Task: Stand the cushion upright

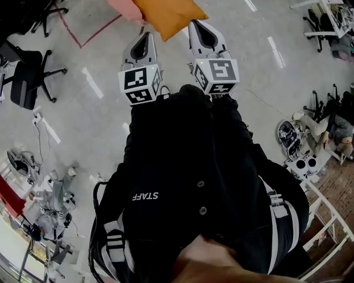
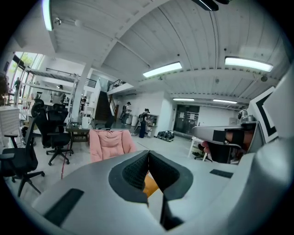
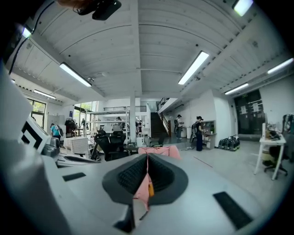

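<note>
The orange cushion (image 1: 166,14) lies at the top of the head view, on or against a pink seat (image 1: 126,8); I cannot tell which. Both grippers are held out level toward it. My left gripper (image 1: 146,36) stops just short of the cushion's near edge, jaws together with nothing between them. My right gripper (image 1: 196,25) is shut too, with its tip beside the cushion's right edge. In the left gripper view the shut jaws (image 2: 148,152) show a sliver of orange cushion (image 2: 150,184) below them and the pink seat (image 2: 110,143) beyond. The right gripper view shows shut jaws (image 3: 147,155) and the pink seat (image 3: 159,150).
A black office chair (image 1: 27,77) stands on the grey floor at the left, near a red tape line (image 1: 91,34). Robot gear sits at the right (image 1: 301,141) and lower left (image 1: 50,199). A white railing (image 1: 326,215) runs along the lower right. People stand far off (image 2: 144,123).
</note>
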The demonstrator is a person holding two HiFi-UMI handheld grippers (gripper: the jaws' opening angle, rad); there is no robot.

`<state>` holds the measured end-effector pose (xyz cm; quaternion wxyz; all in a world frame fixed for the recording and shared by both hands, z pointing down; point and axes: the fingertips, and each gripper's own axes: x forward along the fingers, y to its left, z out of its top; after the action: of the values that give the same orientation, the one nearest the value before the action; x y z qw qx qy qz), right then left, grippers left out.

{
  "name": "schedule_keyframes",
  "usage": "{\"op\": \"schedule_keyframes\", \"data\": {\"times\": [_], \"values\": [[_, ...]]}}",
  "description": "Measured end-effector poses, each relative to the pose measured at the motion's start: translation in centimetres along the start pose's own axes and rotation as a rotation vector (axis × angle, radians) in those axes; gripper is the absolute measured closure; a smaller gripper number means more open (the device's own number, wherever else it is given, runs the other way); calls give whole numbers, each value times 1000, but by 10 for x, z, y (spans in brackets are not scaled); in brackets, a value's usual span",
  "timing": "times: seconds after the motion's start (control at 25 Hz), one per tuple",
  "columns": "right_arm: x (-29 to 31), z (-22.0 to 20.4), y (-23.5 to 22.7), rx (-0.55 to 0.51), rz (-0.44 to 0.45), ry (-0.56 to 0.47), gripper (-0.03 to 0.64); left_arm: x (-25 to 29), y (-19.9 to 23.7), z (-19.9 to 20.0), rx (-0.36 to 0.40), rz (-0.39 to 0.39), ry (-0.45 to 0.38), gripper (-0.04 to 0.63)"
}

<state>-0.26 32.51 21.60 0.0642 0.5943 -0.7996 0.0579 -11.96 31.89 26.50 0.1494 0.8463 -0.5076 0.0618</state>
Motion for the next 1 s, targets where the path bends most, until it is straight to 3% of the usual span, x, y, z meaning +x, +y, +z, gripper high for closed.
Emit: {"op": "schedule_keyframes", "data": {"times": [0.24,0.52,0.72,1.0], "values": [[20,-37,-2,5,3,112,607,18,18,-29,-40,-10,81,592],[71,-58,-46,33,24,168,607,74,28,-37,-48,29,128,592],[148,-60,-88,42,70,184,607,146,52,-33,-70,78,154,592],[256,-53,-152,43,212,208,607,276,72,-24,-123,118,233,592]]}}
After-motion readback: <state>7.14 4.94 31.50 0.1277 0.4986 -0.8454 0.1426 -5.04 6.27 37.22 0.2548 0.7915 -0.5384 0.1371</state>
